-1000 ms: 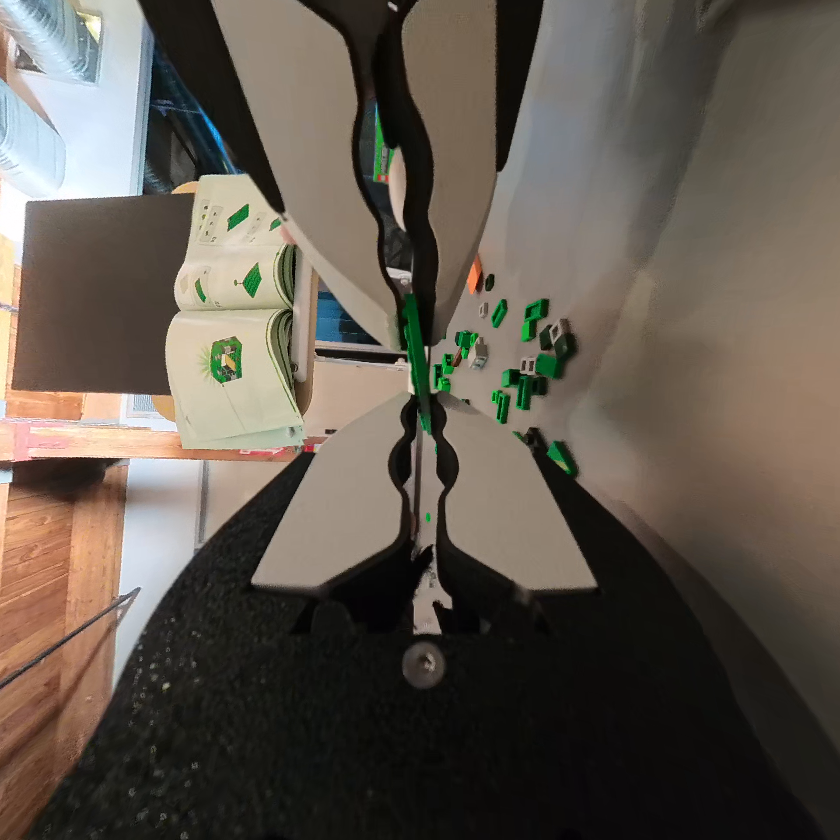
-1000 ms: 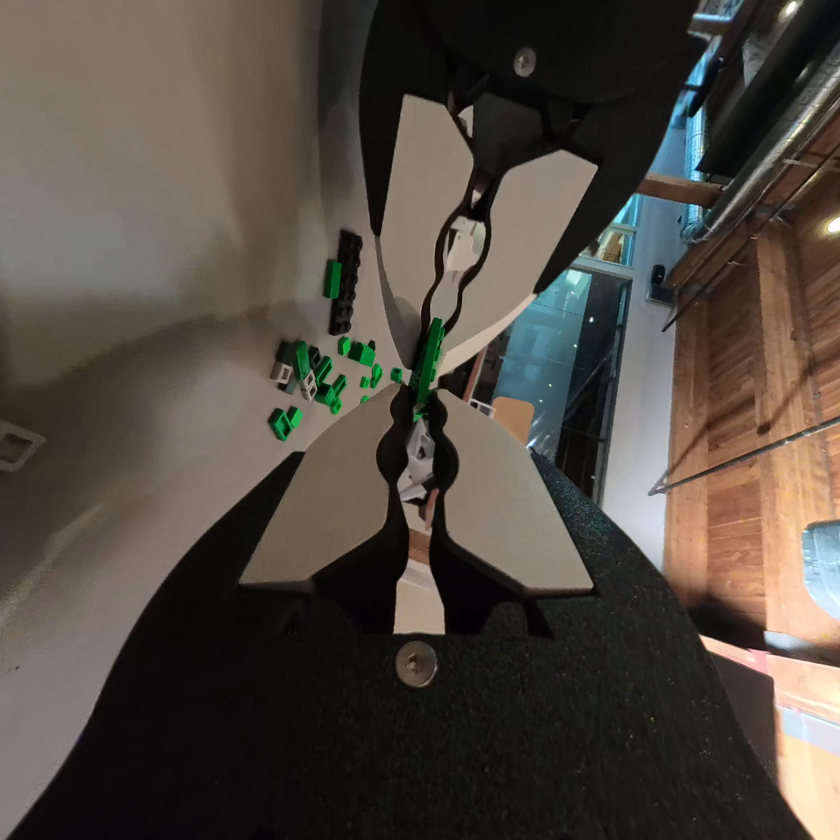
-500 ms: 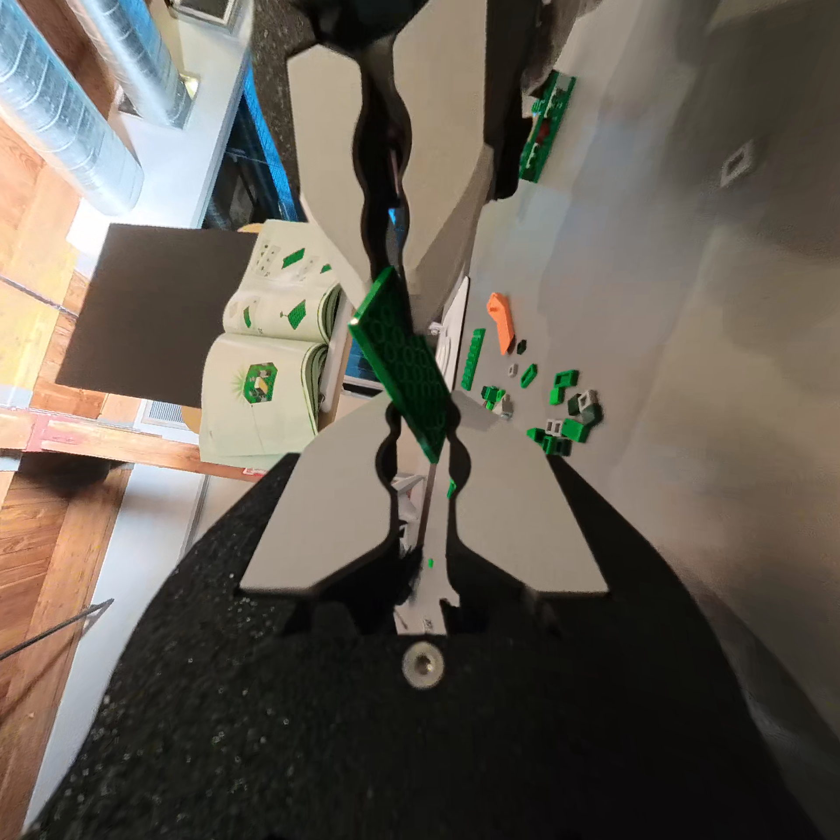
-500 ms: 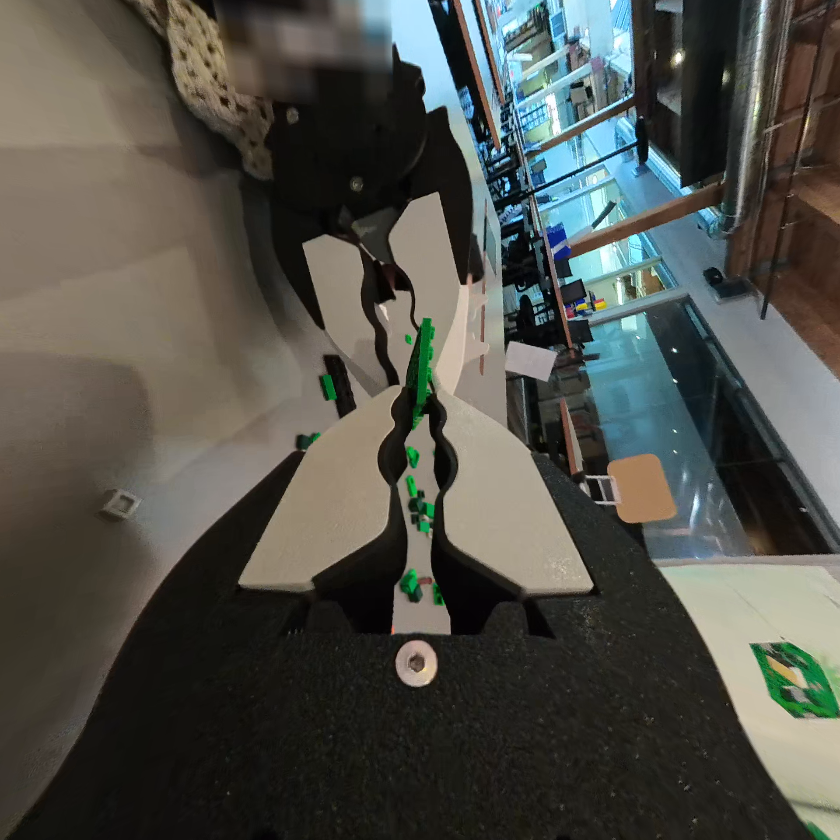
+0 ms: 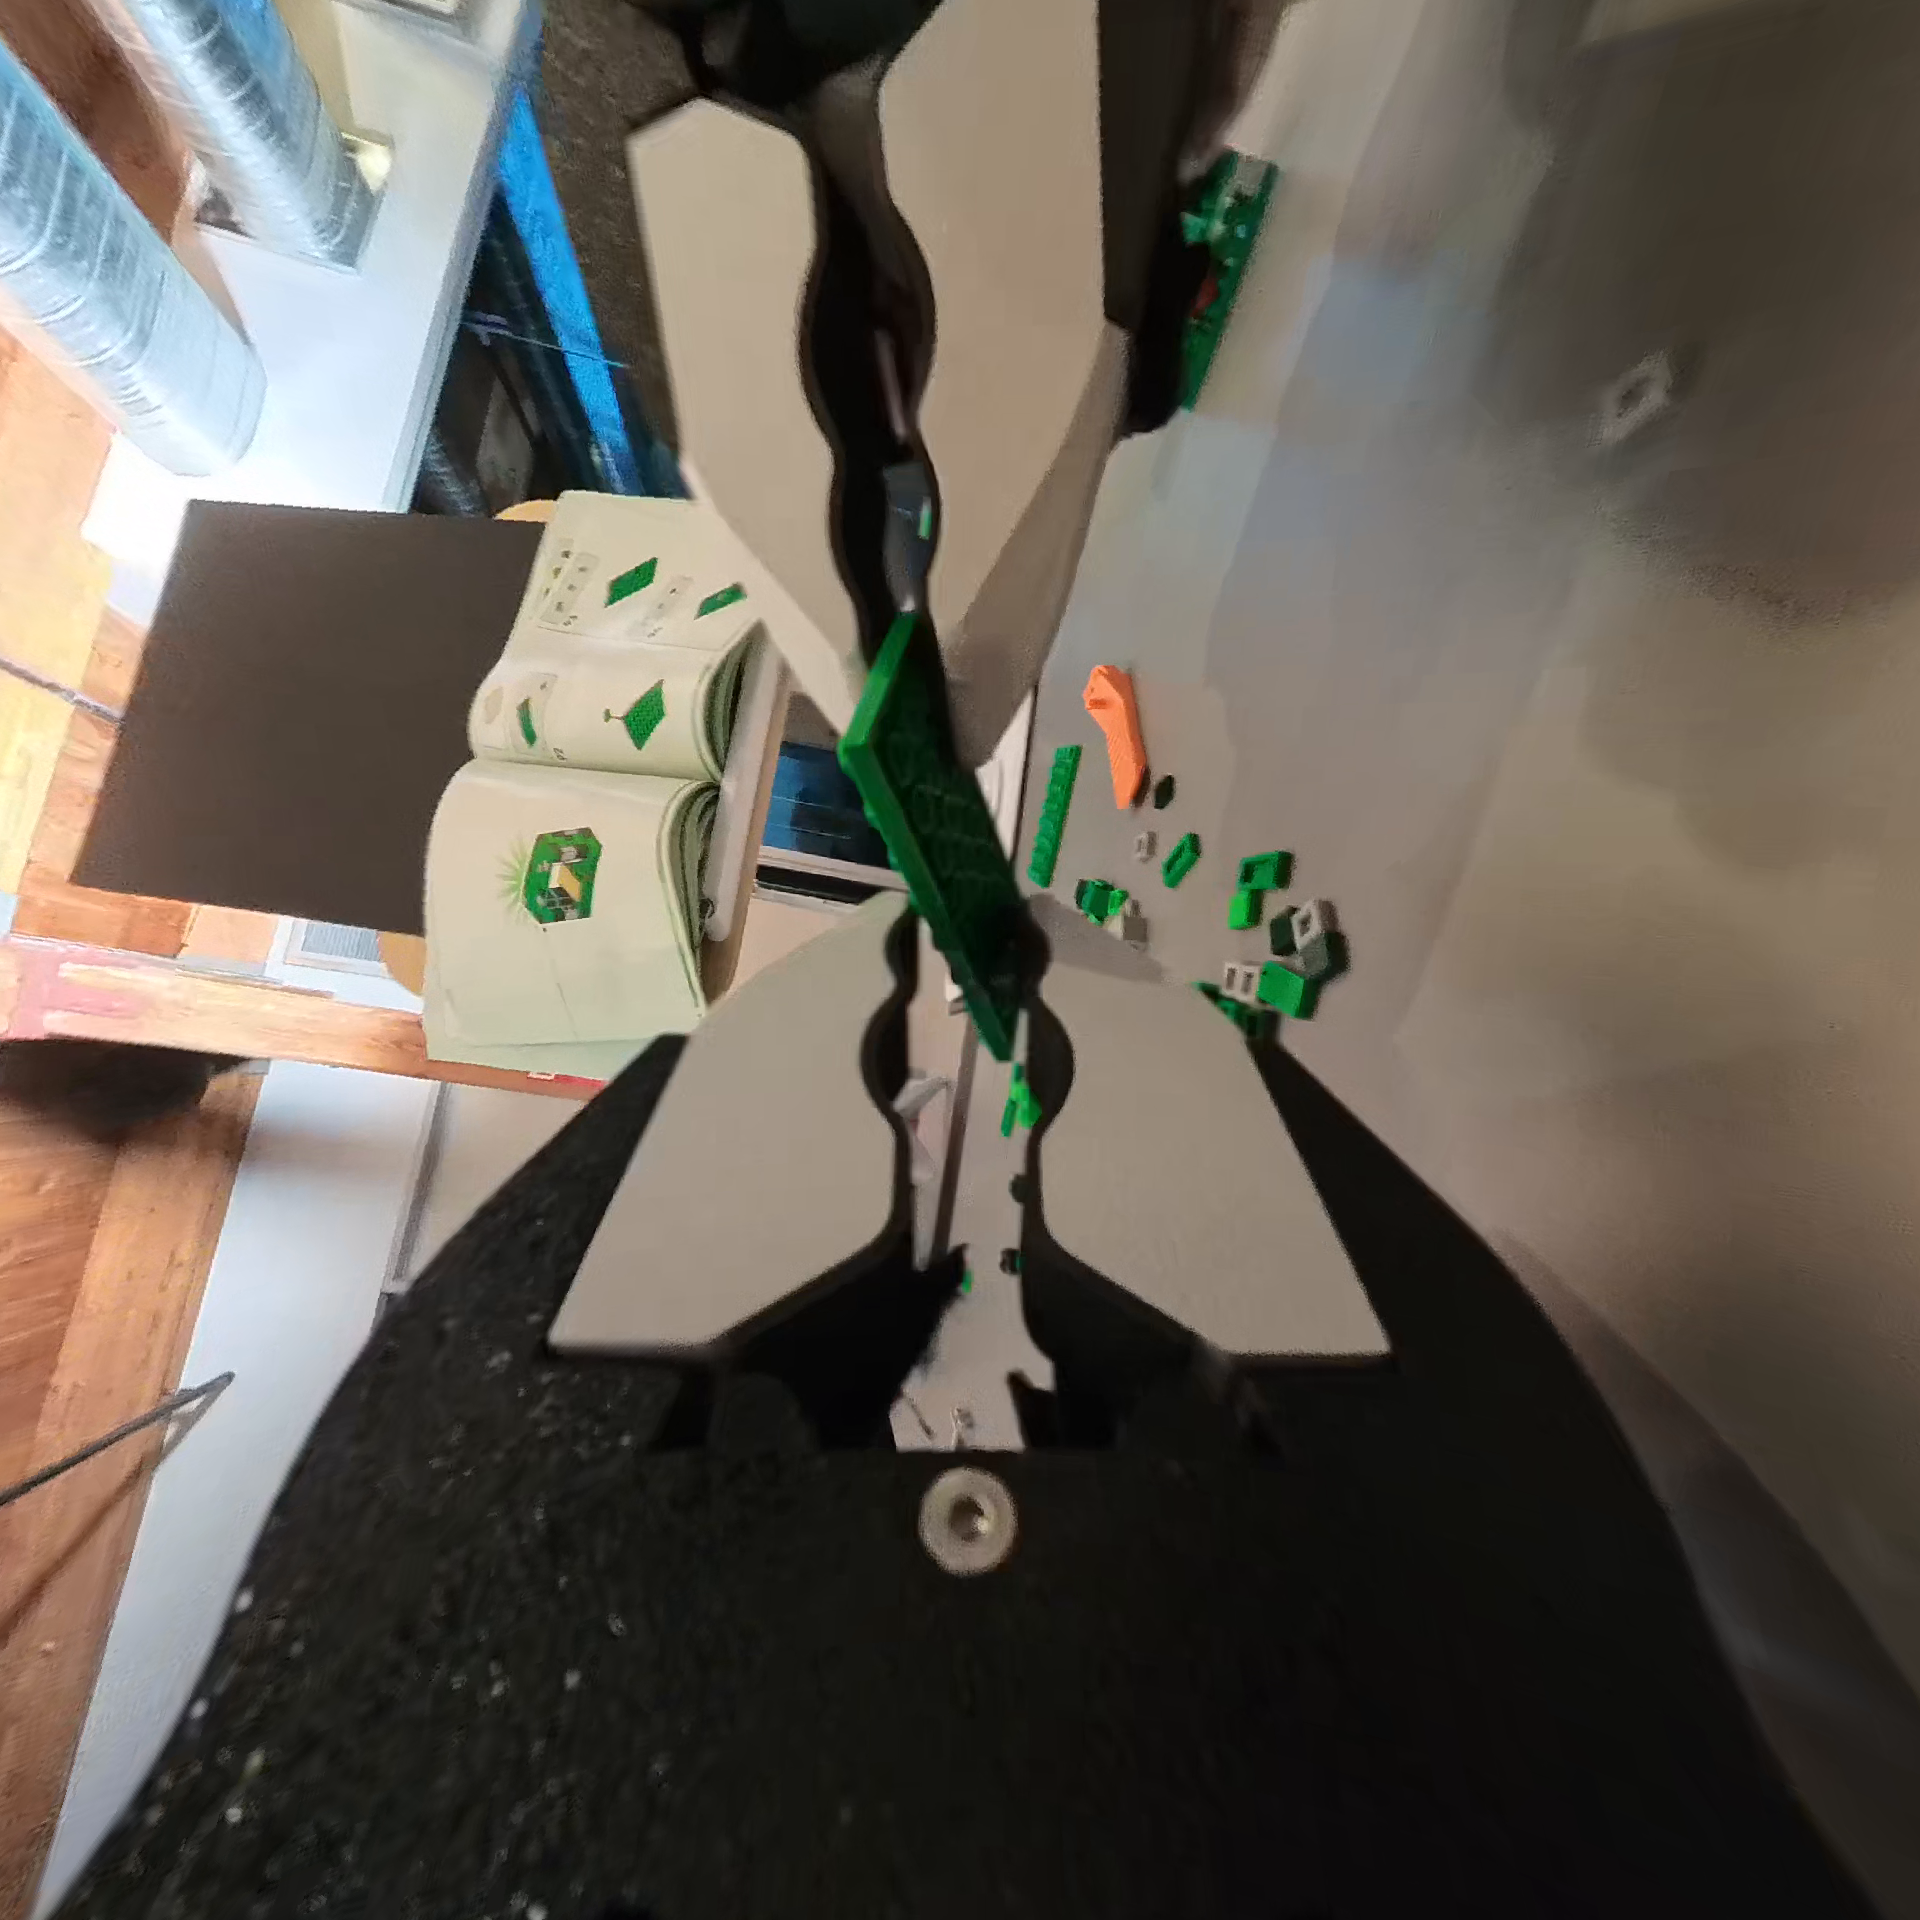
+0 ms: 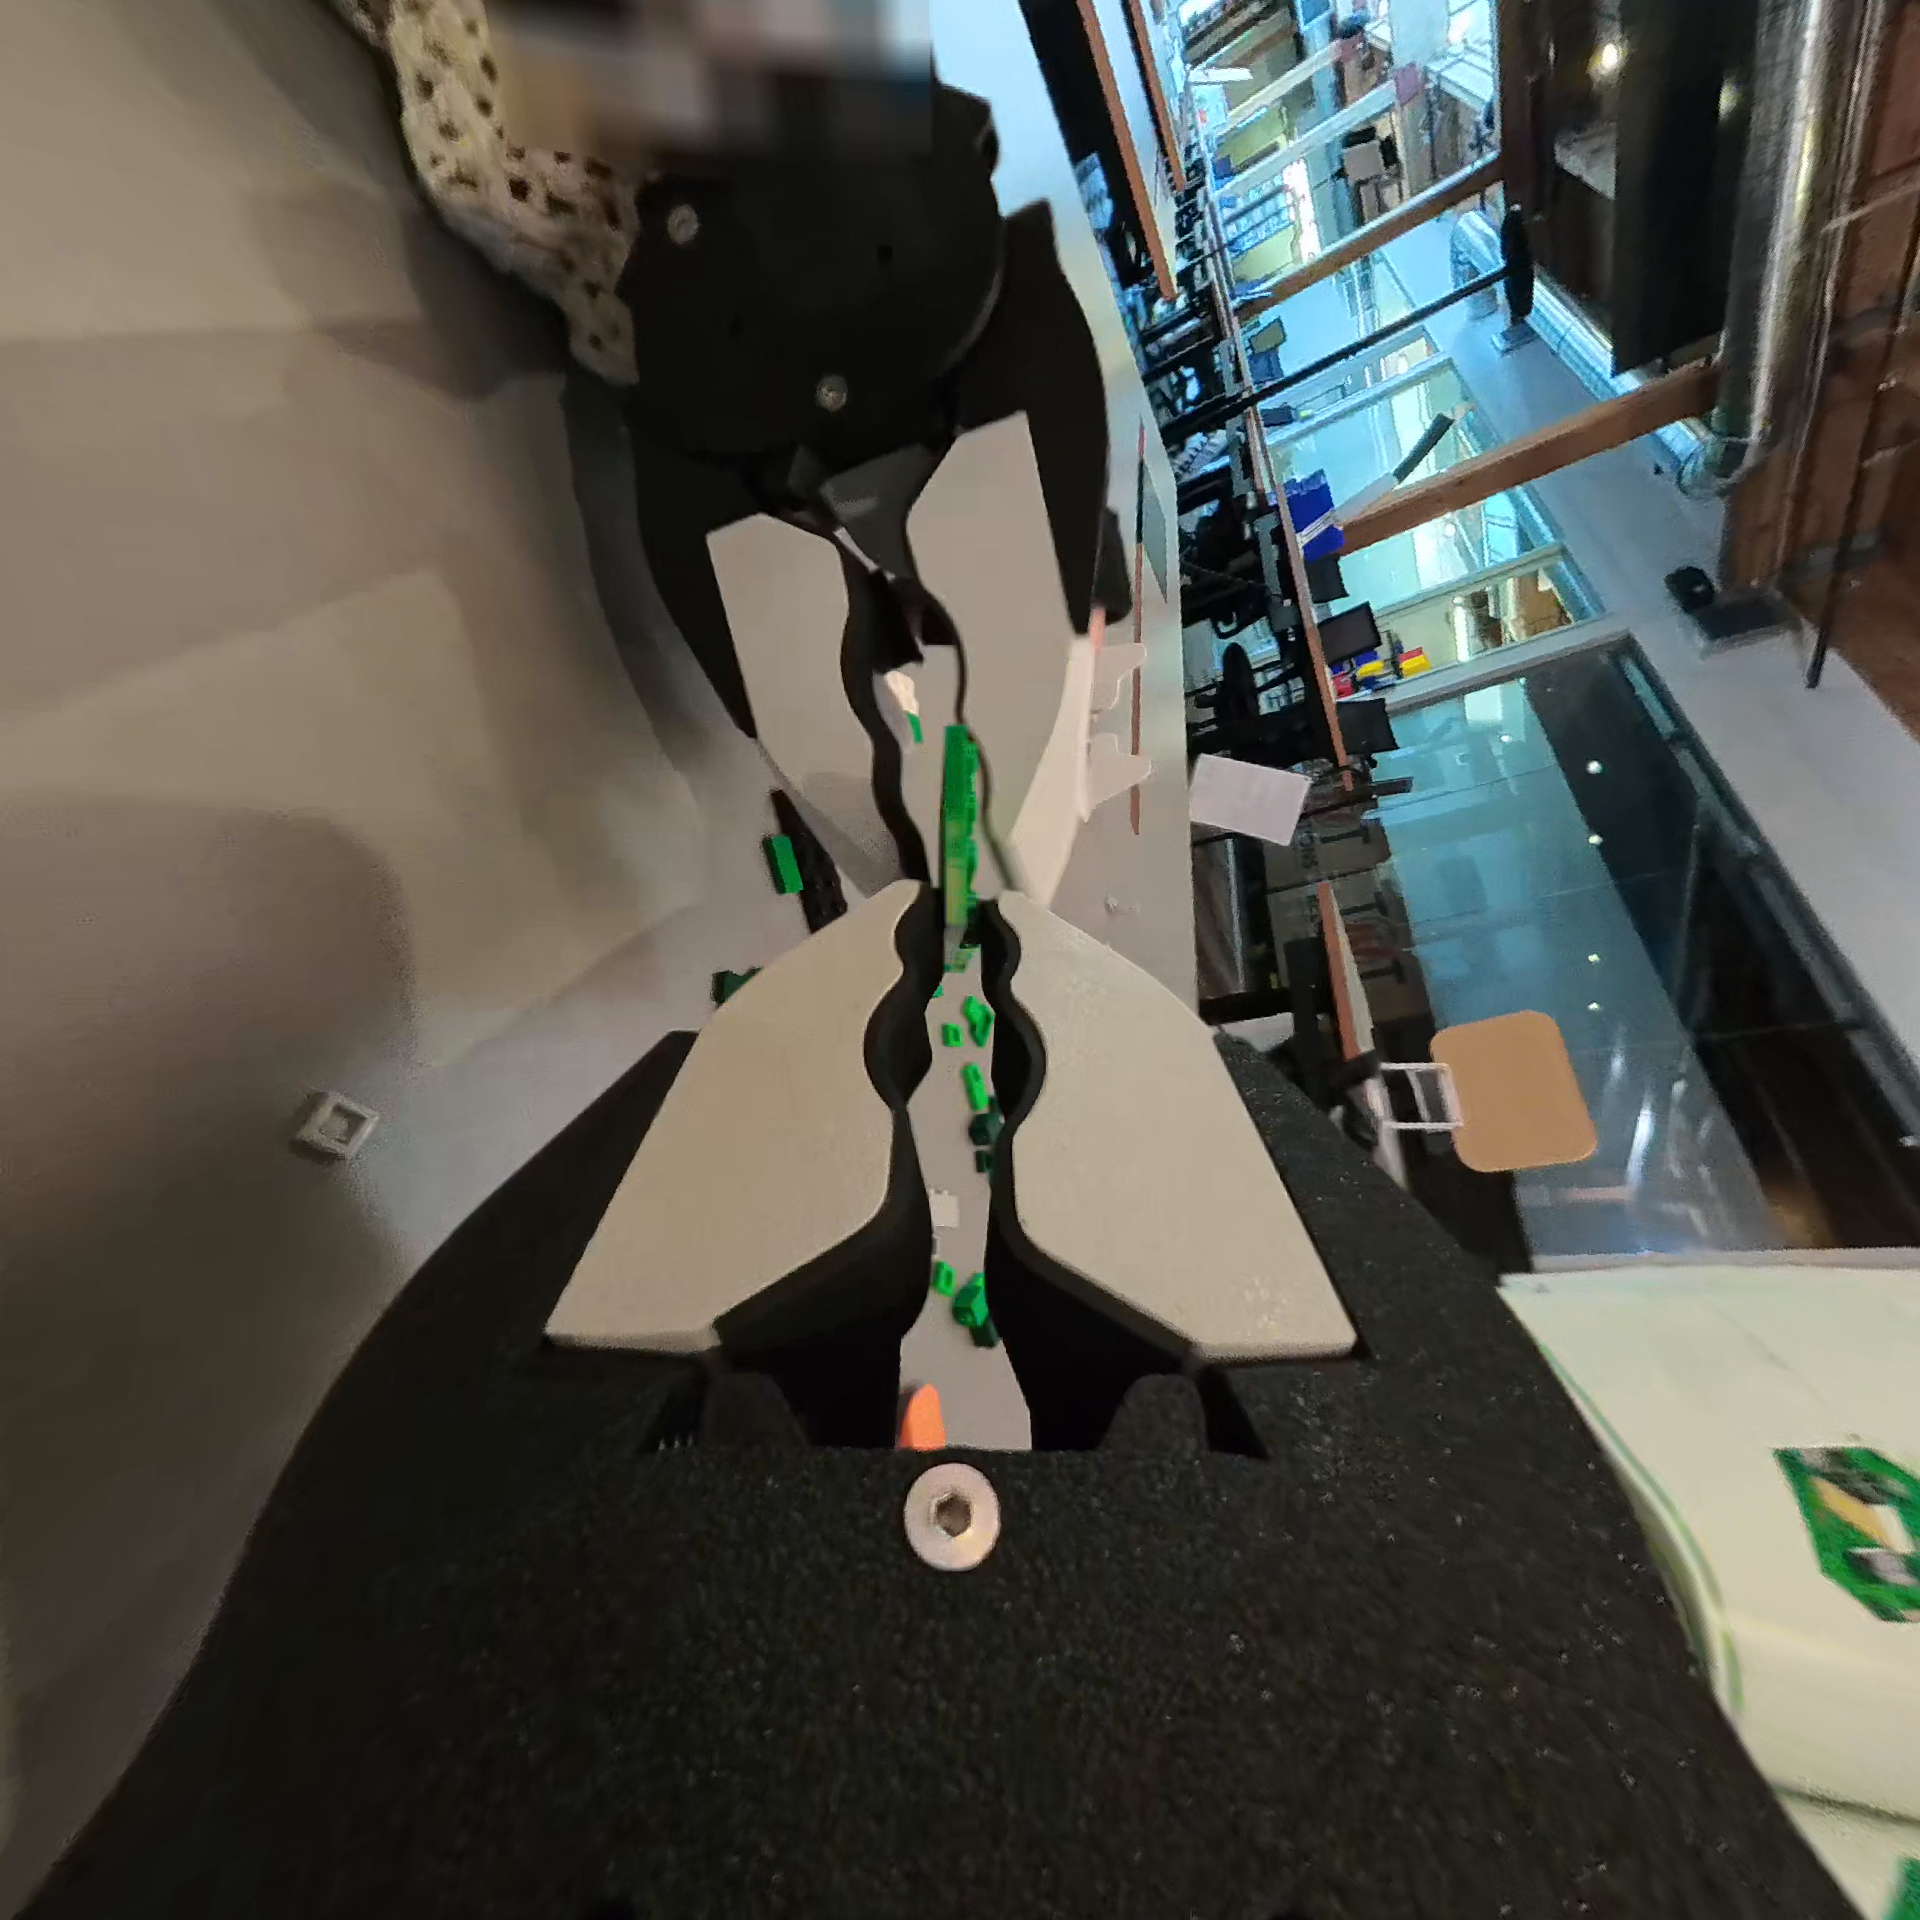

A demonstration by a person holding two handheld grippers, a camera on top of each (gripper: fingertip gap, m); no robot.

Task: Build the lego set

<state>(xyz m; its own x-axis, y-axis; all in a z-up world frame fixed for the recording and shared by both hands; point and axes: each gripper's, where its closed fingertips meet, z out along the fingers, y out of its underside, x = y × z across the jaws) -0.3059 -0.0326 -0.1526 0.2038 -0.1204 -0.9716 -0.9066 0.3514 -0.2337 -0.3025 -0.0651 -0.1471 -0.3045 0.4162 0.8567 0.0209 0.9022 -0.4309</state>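
Observation:
A flat green lego plate hangs in the air between my two grippers. My right gripper is shut on one end of it, and the plate shows edge-on in the right wrist view. In the left wrist view the right gripper comes in from the top and pinches the plate's upper end. My left gripper is open. The plate's lower end stands slanted between its fingertips, with a gap on the left side. The right wrist view shows the left gripper with its jaws apart around the plate.
Several loose green, grey and white lego pieces lie on the grey table, with an orange piece and a long green strip. A partly built green assembly lies farther off. An open instruction booklet stands at the table's edge.
My left jaws have opened off the green plate they pinched a second ago. The right gripper keeps its hold. Both grippers have turned, and the plate now slants in the left wrist view.

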